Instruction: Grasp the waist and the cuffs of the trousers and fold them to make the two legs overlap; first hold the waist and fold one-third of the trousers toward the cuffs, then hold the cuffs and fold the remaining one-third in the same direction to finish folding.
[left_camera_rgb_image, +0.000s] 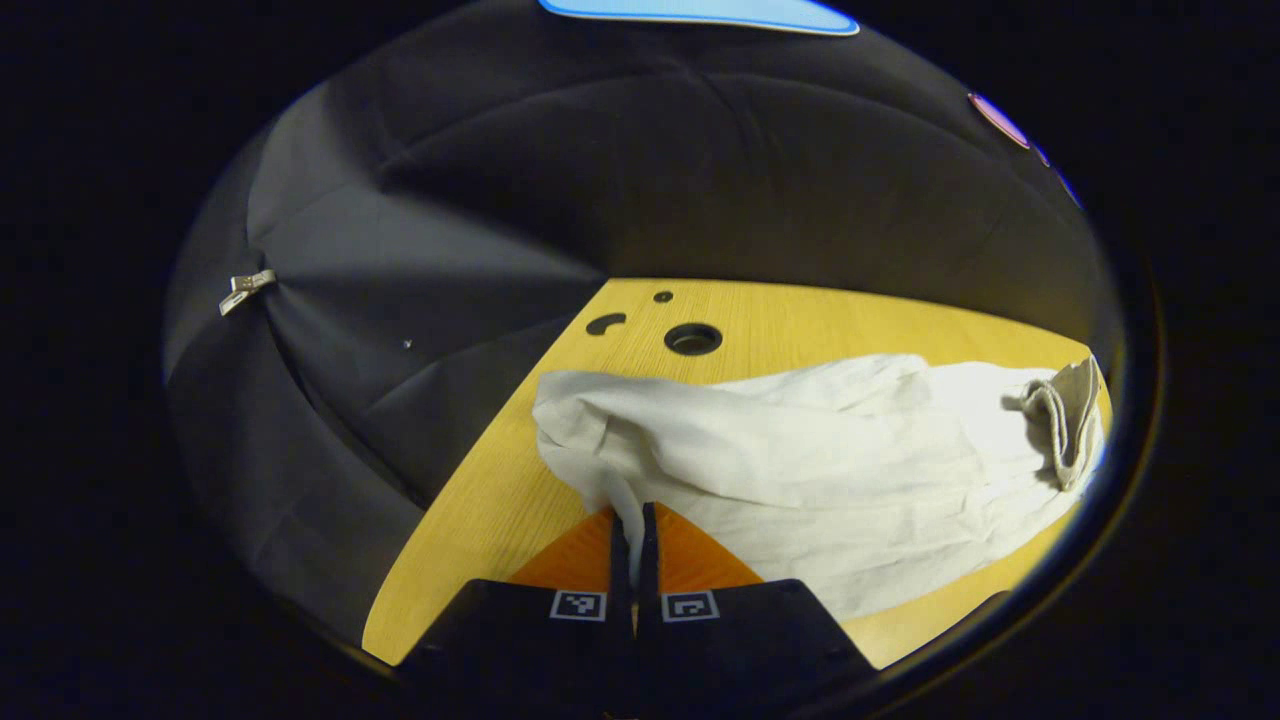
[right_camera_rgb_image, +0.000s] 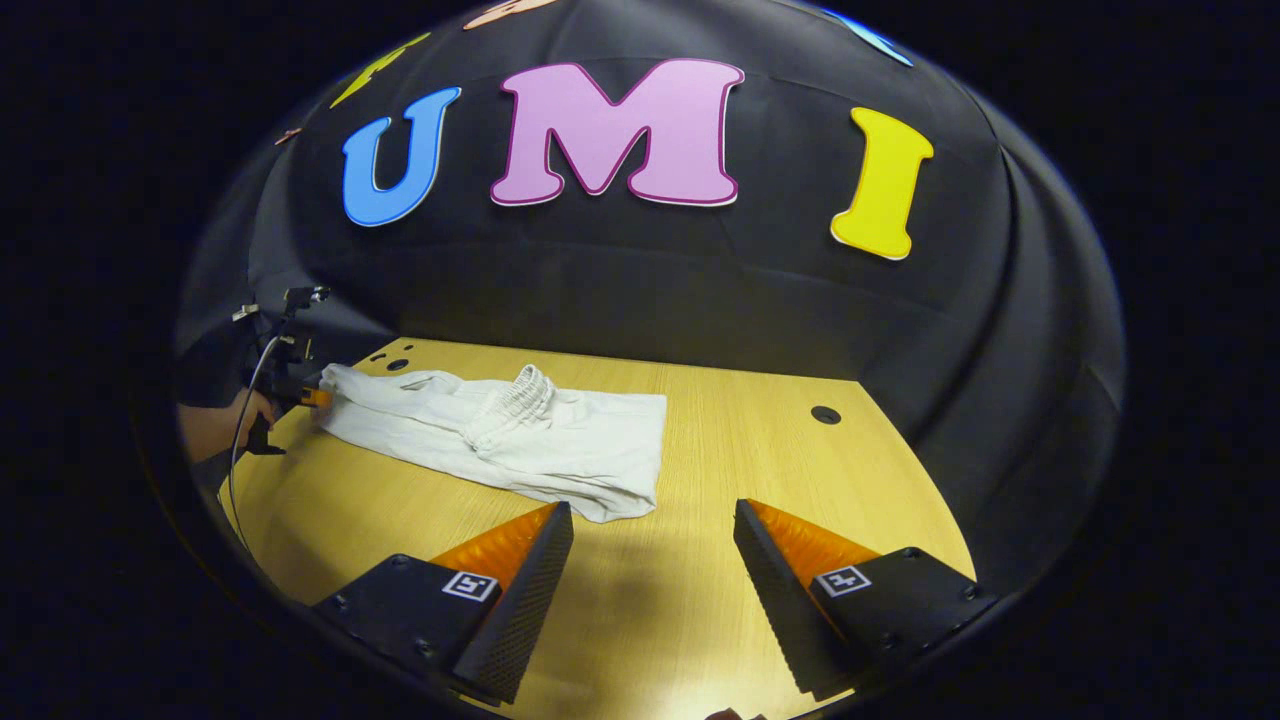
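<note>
White trousers (right_camera_rgb_image: 520, 435) lie partly folded on the wooden table (right_camera_rgb_image: 760, 470), with the elastic waist (right_camera_rgb_image: 512, 400) turned over onto the legs. In the left gripper view my left gripper (left_camera_rgb_image: 630, 525) is shut on a pinch of the trousers' (left_camera_rgb_image: 800, 470) cuff end, and the waist band (left_camera_rgb_image: 1065, 420) shows at the far right. The right gripper view shows that left gripper (right_camera_rgb_image: 305, 395) farther off at the cloth's left end, held by a hand (right_camera_rgb_image: 215, 425). My right gripper (right_camera_rgb_image: 650, 525) stands open above bare table, just short of the trousers' near right corner.
The table has round holes near its back edge (left_camera_rgb_image: 692, 338) (right_camera_rgb_image: 825, 414). Black cloth walls (right_camera_rgb_image: 700, 290) close in the table behind and on both sides. A cable (right_camera_rgb_image: 240, 440) hangs from the left gripper. Bare tabletop lies to the right of the trousers.
</note>
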